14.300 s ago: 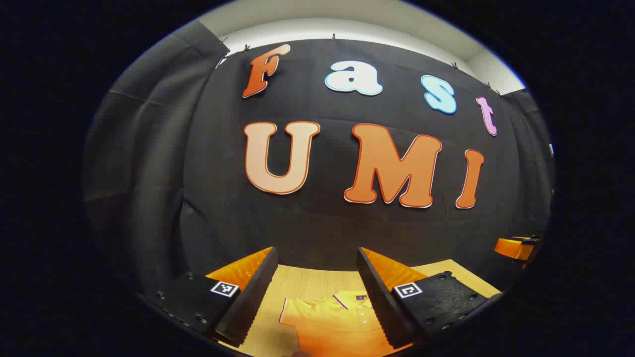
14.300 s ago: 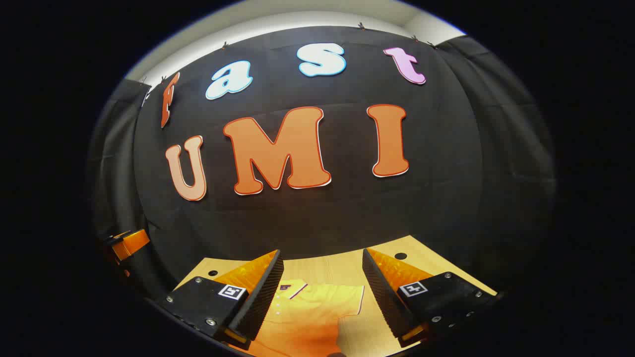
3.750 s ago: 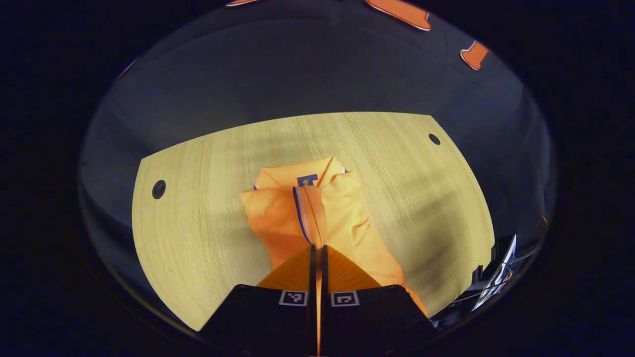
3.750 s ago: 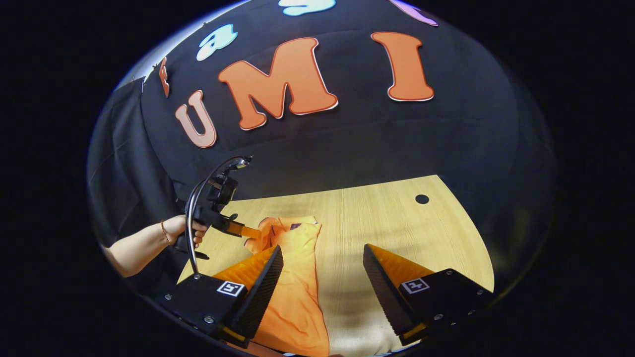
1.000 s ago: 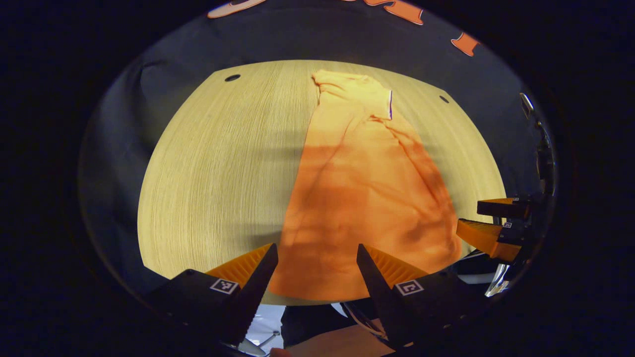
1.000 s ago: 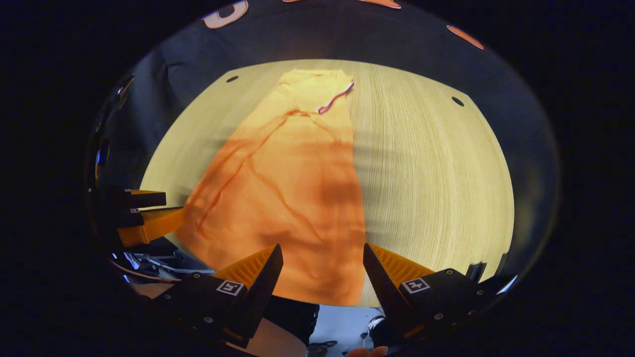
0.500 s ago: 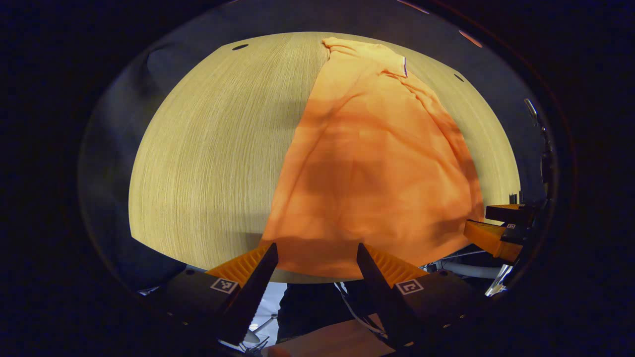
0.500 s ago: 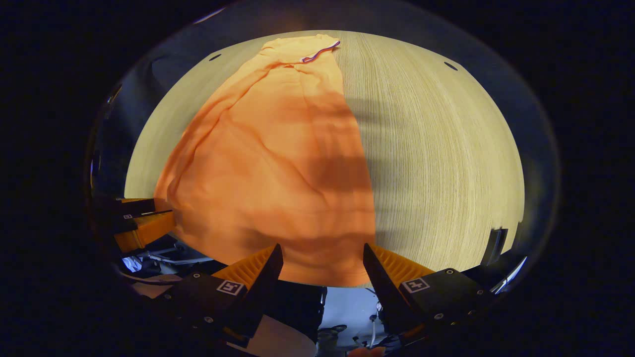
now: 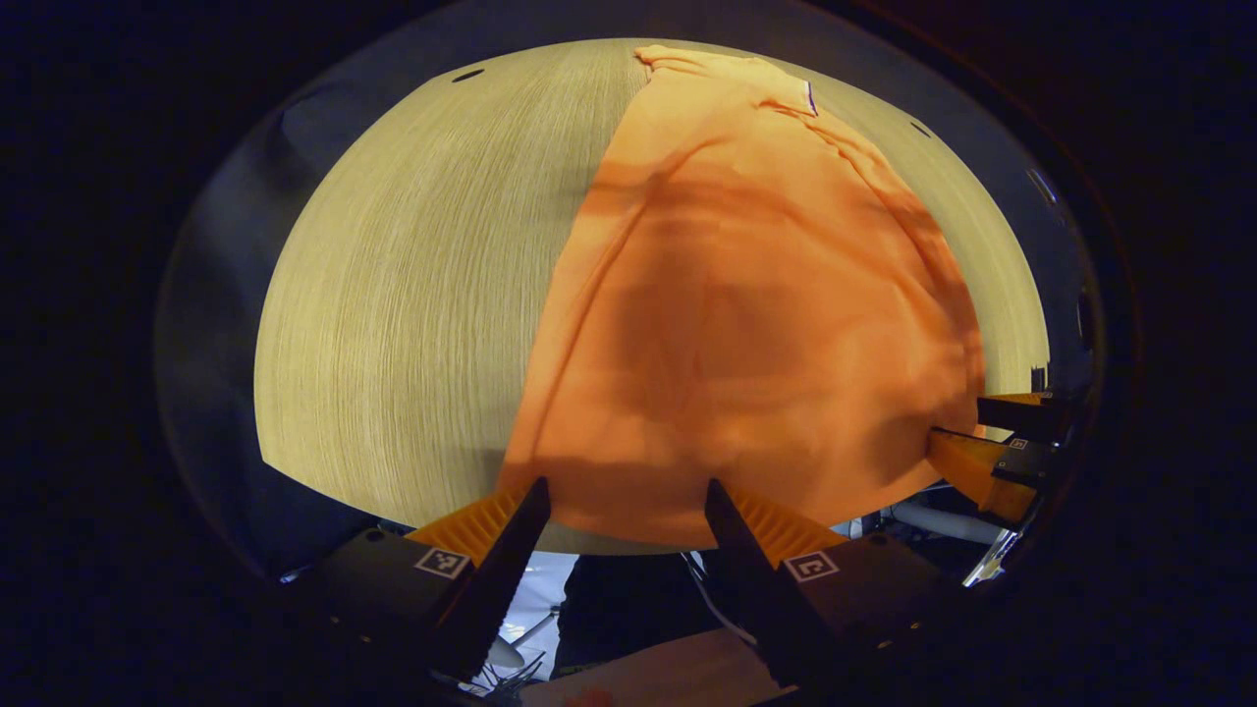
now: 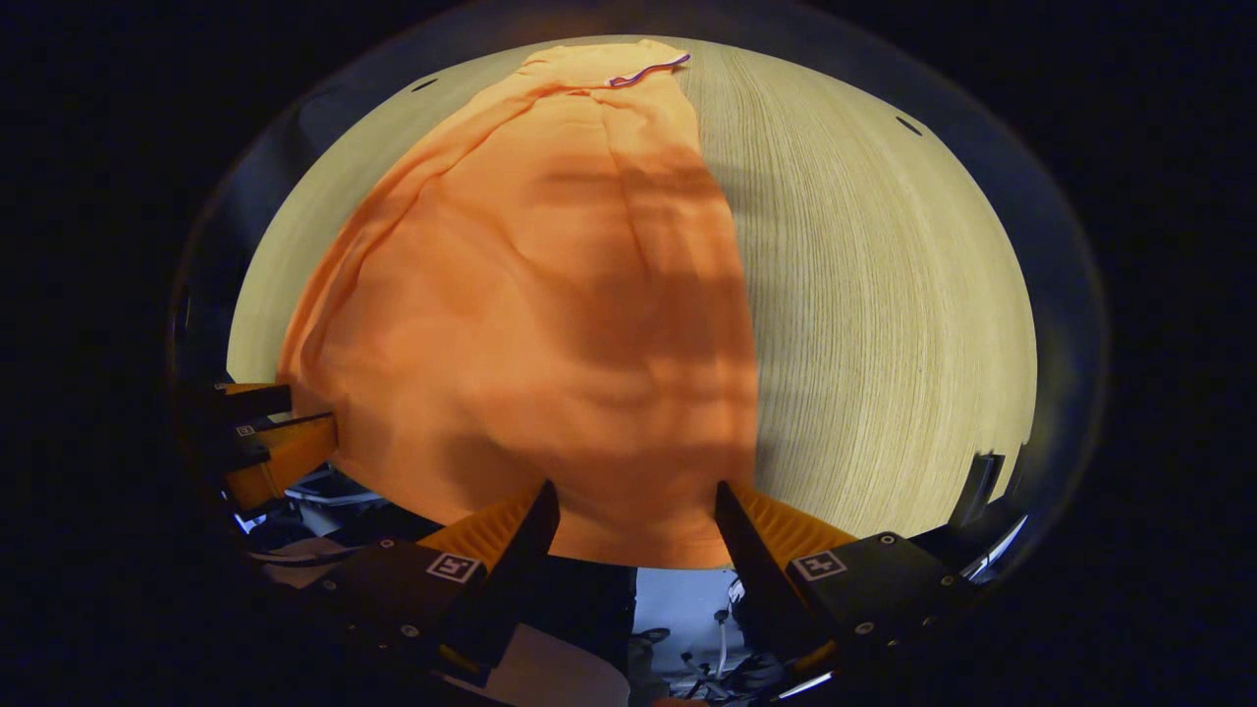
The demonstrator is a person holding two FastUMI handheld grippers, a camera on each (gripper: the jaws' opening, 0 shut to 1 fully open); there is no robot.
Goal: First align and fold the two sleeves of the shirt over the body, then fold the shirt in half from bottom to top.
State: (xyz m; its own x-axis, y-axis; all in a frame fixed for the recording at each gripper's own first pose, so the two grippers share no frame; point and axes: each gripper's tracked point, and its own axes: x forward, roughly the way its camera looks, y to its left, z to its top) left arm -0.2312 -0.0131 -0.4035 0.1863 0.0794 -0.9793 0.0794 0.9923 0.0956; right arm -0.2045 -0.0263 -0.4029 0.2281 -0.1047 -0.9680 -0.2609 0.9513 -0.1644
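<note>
Orange cloth all down the middle of the pale wooden desk (image 9: 412,295): the shirt (image 9: 746,324) lies lengthwise, collar end at the far edge, hem reaching the near edge. Both sleeves look folded in over the body, so it reads as one long narrow panel, with a thin dark trim line showing up by the collar. Soft creases run along the side toward the left gripper, and shadows fall across the middle of the fabric.

Left gripper (image 9: 627,499) sits at the near edge, spread wide, gripping nothing; the hem's left corner lies just ahead of the gap between its fingers. In the same view the right gripper (image 9: 982,442) is off at the right, at the hem's other corner, fingers parted.

From the right gripper view, the right gripper (image 10: 634,501) is likewise wide open and empty, poised over the hem at the near edge, with the shirt (image 10: 550,295) stretching away toward the far edge. The left gripper (image 10: 280,432) shows at the left there, right beside the cloth's corner; whether it touches, cannot tell.
</note>
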